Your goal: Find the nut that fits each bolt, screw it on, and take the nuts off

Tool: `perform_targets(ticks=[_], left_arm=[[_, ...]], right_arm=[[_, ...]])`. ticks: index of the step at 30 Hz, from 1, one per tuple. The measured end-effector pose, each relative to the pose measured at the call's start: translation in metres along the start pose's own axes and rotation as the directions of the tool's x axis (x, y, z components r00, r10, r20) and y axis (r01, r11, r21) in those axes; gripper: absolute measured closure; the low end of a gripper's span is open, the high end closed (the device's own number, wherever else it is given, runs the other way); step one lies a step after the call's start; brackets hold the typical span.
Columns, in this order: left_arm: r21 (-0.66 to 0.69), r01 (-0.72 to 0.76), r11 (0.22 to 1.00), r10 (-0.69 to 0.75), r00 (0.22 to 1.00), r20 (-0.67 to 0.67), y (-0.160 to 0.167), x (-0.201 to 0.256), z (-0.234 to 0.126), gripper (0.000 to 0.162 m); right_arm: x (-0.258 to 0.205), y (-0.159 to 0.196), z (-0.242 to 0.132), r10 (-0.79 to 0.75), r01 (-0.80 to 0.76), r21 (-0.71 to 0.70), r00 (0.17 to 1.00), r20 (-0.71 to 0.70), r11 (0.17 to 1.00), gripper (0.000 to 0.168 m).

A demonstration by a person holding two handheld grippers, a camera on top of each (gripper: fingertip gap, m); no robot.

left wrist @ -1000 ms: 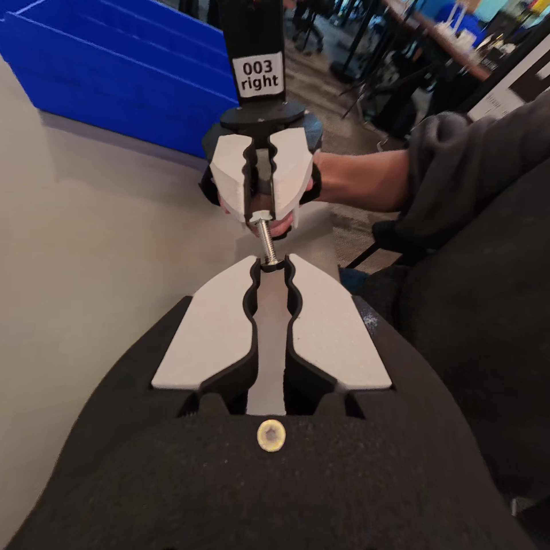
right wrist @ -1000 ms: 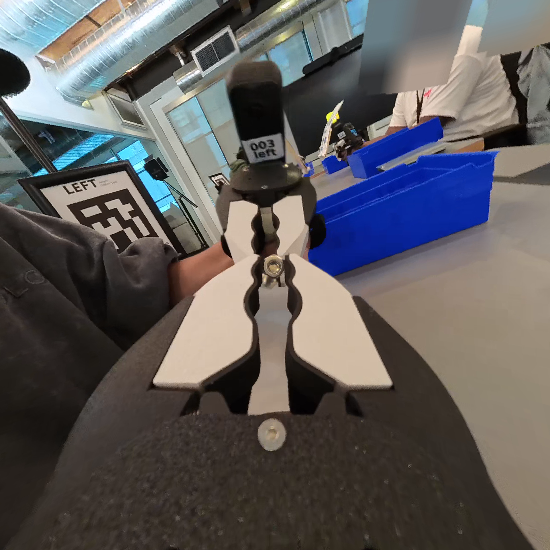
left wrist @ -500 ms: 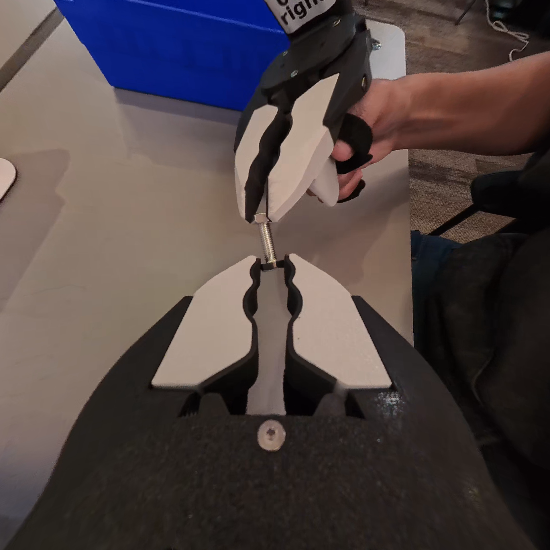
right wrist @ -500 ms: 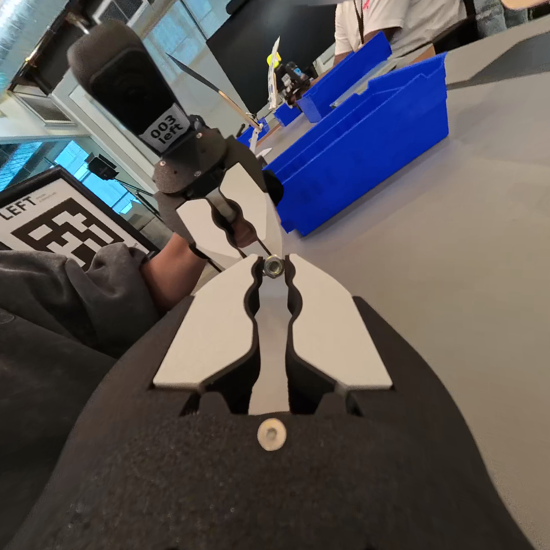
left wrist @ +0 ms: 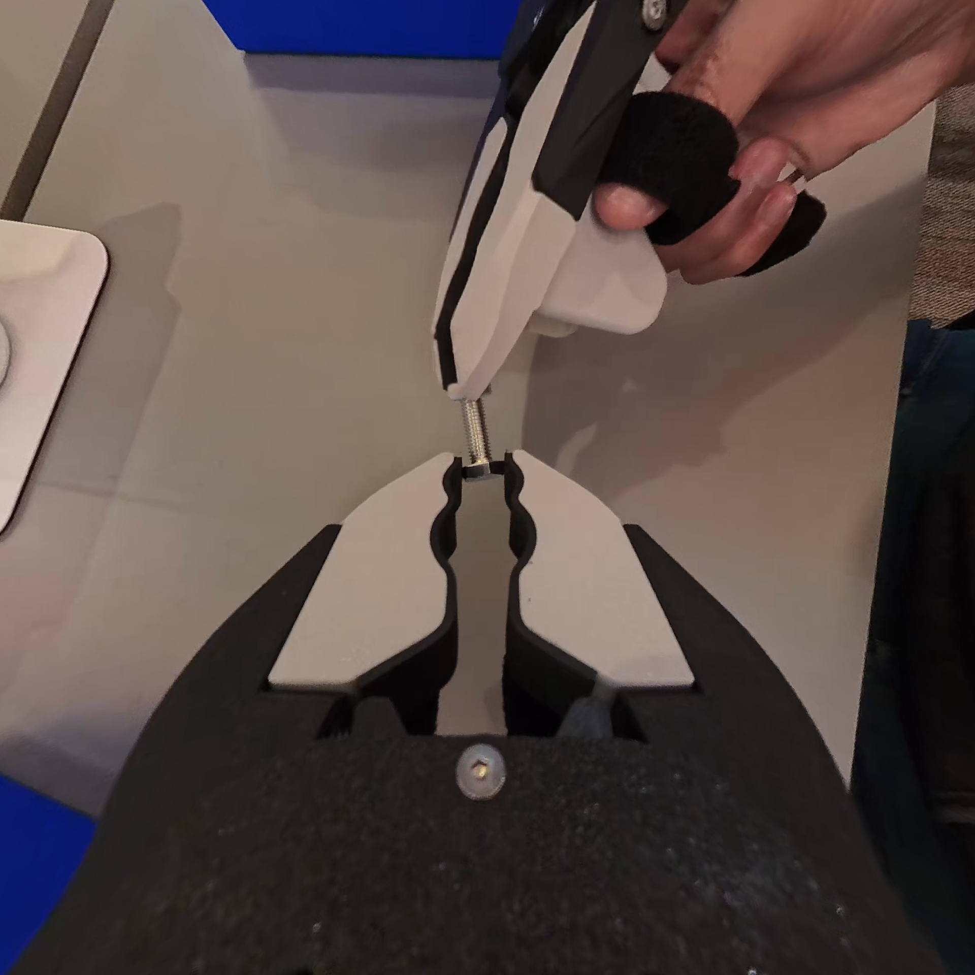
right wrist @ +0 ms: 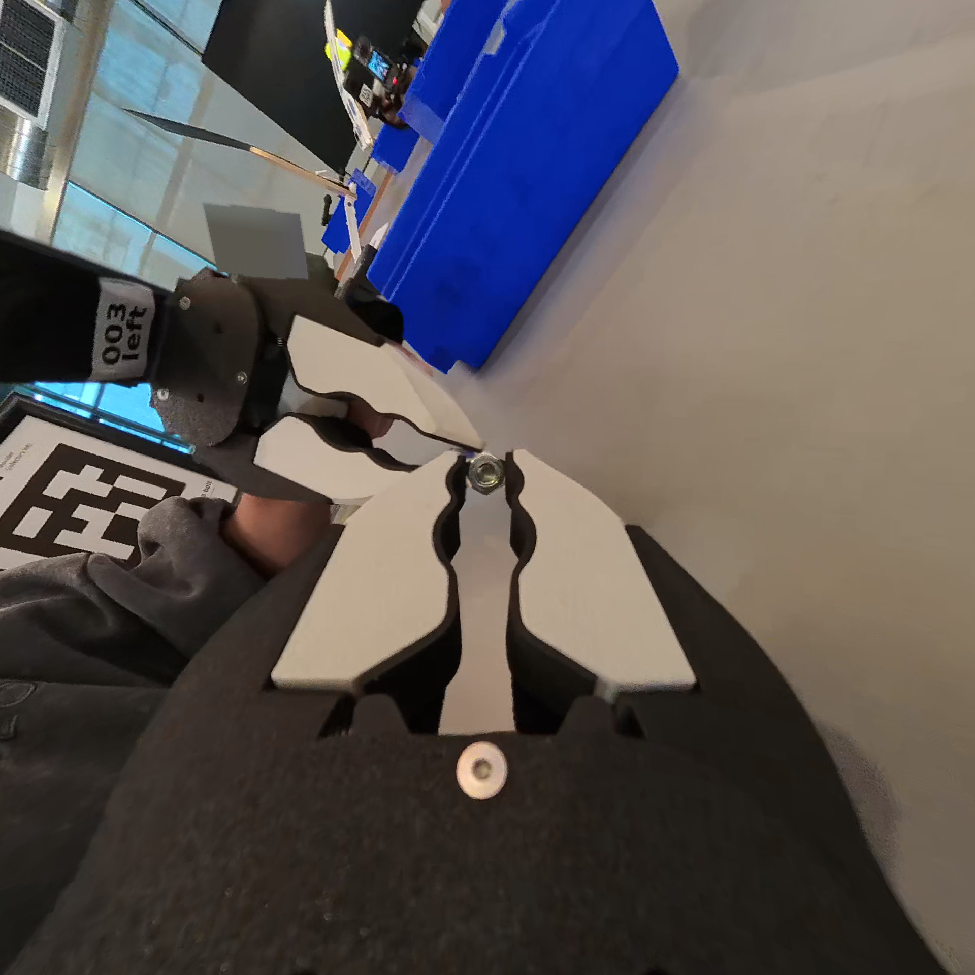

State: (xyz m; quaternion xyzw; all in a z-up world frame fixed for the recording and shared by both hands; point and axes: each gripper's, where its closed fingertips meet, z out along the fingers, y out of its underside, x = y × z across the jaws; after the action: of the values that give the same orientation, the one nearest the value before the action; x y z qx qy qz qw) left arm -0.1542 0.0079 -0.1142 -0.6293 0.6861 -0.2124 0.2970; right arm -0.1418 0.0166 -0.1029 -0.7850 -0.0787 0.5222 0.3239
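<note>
A silver bolt (left wrist: 477,438) is clamped by its head in the left gripper (left wrist: 479,467) above a grey table (left wrist: 264,316). A nut (right wrist: 486,473) at its far end is pinched in the right gripper (right wrist: 485,467).

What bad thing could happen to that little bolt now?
The left gripper pinches only the bolt head at its very fingertips, so the bolt might slip or tilt. The right gripper likewise grips the nut right at its tips. Both are held above the table, so a dropped piece could roll away.
</note>
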Motion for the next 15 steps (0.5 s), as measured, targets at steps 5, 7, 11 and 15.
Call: perform_targets(ticks=[5, 7, 11, 15], left_arm=[[-0.097, -0.079, 0.992, 0.087, 0.992, 0.092, 0.011, -0.006, 0.007, 0.147], [-0.101, -0.091, 0.991, 0.099, 0.992, 0.084, 0.011, -0.003, 0.009, 0.147], [-0.056, -0.064, 0.996, 0.068, 0.996, 0.066, 0.009, -0.001, 0.007, 0.147], [0.161, 0.094, 0.983, -0.069, 0.986, -0.152, -0.011, 0.019, -0.009, 0.147]], right_arm=[[0.002, 0.004, 0.001, 0.138, -0.137, -0.035, 0.99, 0.04, 0.99, 0.154], [0.003, 0.004, 0.003, 0.174, -0.173, -0.034, 0.984, 0.04, 0.984, 0.154], [-0.008, -0.009, -0.005, 0.077, -0.078, 0.01, 0.994, 0.078, 0.997, 0.154], [-0.033, -0.017, -0.025, -0.362, 0.355, 0.076, 0.924, 0.12, 0.932, 0.154]])
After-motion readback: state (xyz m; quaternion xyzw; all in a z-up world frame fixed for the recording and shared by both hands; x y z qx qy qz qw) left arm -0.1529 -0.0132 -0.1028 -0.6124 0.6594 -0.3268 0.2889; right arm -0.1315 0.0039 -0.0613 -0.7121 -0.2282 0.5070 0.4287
